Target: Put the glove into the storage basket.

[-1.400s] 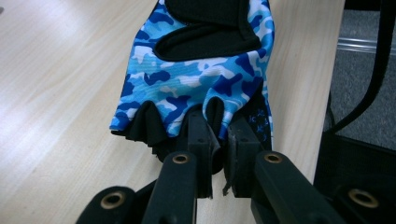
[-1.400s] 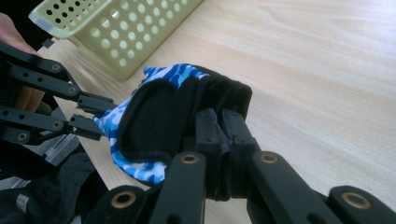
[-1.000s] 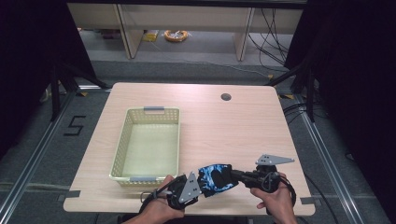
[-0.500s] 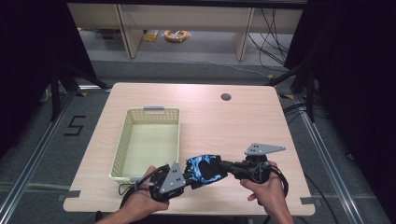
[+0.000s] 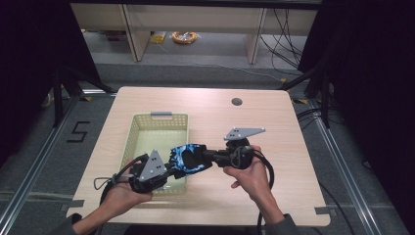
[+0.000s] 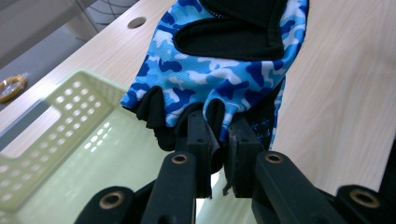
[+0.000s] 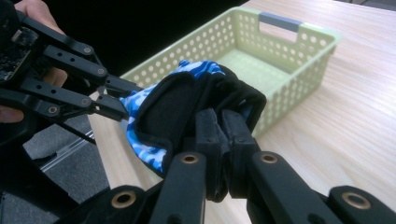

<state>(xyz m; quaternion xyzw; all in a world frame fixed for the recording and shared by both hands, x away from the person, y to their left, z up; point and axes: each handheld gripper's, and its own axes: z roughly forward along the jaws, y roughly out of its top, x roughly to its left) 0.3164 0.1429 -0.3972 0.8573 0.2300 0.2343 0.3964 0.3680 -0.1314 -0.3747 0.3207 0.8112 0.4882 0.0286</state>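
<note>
From above I see my left gripper point(image 5: 171, 169) and right gripper point(image 5: 208, 155) both clamped on the blue camouflage glove point(image 5: 190, 157), held over the green basket's point(image 5: 155, 119) near right corner. My left gripper view adds the glove's short finger stubs pinched between its jaws; the right one shows the black cuff end gripped.

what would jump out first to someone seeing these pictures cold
The blue camouflage glove grabs the eye: it hangs in the air between the two tongs, above the near right corner of the pale green basket. The left tongs pinch its finger end and the right tongs pinch its black cuff end, both shut on it. The basket sits on the left half of the wooden table.
</note>
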